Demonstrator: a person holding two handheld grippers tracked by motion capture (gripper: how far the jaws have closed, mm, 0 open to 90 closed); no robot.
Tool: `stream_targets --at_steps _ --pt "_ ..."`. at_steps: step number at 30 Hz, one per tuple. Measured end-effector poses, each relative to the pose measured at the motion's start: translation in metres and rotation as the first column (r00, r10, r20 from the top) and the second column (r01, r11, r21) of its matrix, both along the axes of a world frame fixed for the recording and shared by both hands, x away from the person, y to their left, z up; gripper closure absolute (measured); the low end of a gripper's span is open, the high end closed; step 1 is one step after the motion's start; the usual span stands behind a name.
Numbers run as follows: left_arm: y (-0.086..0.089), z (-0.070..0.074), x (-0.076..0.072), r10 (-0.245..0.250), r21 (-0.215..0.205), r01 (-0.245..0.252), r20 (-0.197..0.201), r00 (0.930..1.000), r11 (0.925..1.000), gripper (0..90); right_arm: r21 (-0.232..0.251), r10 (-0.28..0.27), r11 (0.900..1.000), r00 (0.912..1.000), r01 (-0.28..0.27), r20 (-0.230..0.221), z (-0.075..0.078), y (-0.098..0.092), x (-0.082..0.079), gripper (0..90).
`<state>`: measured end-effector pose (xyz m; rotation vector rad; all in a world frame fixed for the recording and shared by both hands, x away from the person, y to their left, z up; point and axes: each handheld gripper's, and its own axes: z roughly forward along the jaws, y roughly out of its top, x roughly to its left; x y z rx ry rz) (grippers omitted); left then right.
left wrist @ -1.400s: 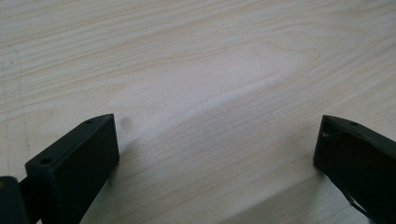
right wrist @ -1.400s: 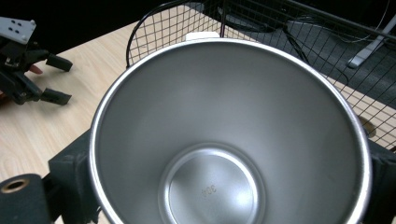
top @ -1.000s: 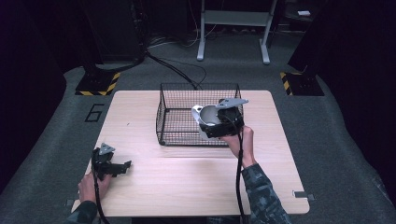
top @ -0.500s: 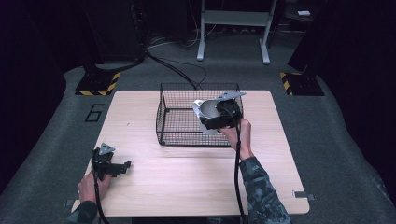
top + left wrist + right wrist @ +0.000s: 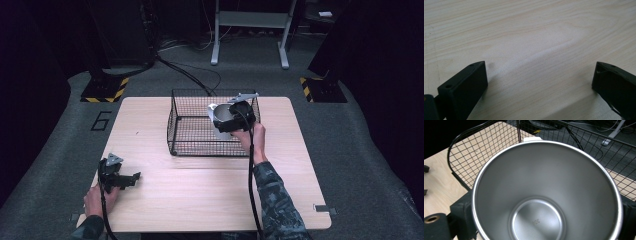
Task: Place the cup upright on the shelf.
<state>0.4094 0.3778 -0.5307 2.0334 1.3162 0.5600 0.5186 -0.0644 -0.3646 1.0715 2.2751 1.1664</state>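
Right tool [image 5: 231,119] is clamped on a shiny steel cup [image 5: 546,192], empty inside, over the wire basket [image 5: 190,131]. Left tool [image 5: 131,178] sits jaws apart at the table's [image 5: 200,195] 8 o'clock.

Left tool [image 5: 131,178] low, jaws wide; right tool [image 5: 227,117] raised, clamped.
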Motion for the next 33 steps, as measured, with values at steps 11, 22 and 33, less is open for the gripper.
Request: stream_targets --at_steps 11,22,33 --pt "0.000 0.000 0.000 0.000 0.001 0.000 0.000 1.0000 1.0000 0.1 -0.016 -0.022 1.000 0.9989 0.021 -0.040 -0.015 0.007 0.023 6.5" --pt "0.000 0.000 0.000 0.000 0.000 0.000 0.000 1.0000 1.0000 0.1 -0.027 -0.042 0.999 0.9942 0.039 -0.099 -0.032 0.011 0.042 6.5" --pt "0.000 0.000 0.000 0.000 0.000 0.000 0.001 1.0000 1.0000 0.1 -0.076 -0.053 0.996 0.9858 0.042 -0.159 -0.047 0.019 0.055 6.5"
